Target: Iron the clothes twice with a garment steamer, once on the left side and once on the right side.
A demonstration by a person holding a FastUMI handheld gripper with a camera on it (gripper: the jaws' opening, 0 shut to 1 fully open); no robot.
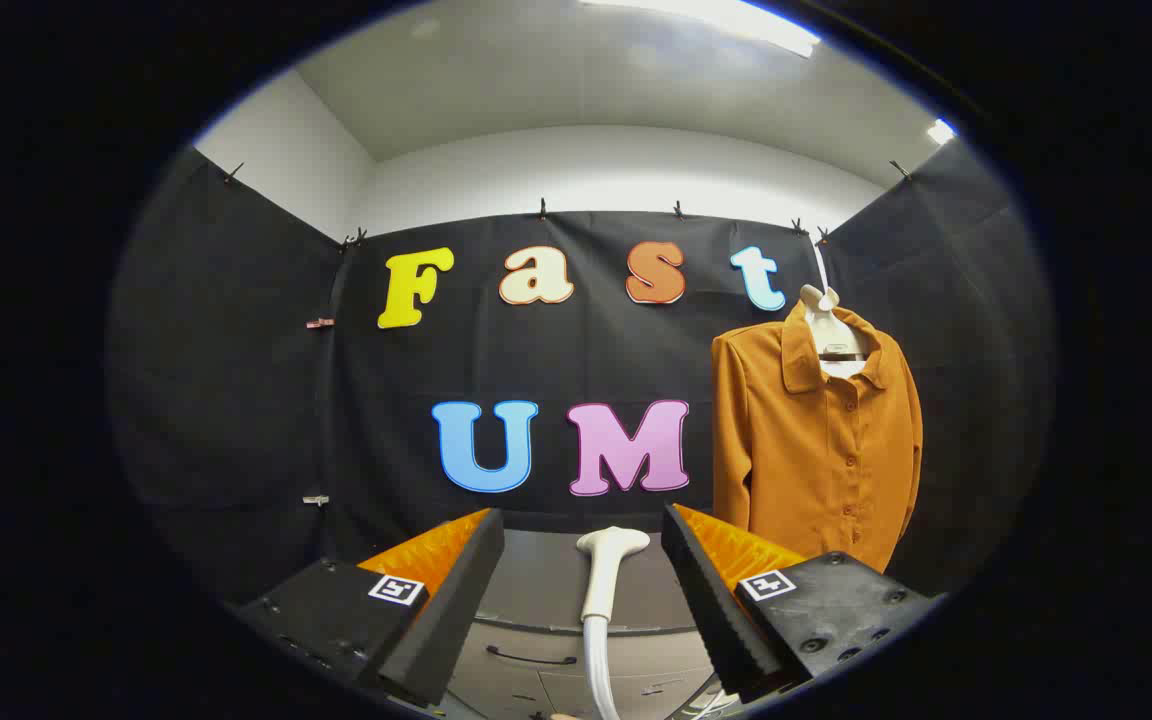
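Right now your claw [583, 585] is spread wide, gripping nothing. The white garment steamer [604, 580] stands upright between its fingers without touching either, its hose trailing downward. Beyond the right finger, the orange shirt [816, 450] hangs on a white hanger [831, 330] against the booth wall.

You are looking at a black cloth [236, 400] hanging across the middle of the frame, with small clips [542, 208] pinning its top edge. Above it a white wall [616, 170] is showing, and a ceiling light [726, 15] is glowing at the upper right. At the bottom centre a grey cabinet [536, 585] is sitting, its dark drawer handle [531, 658] facing you.
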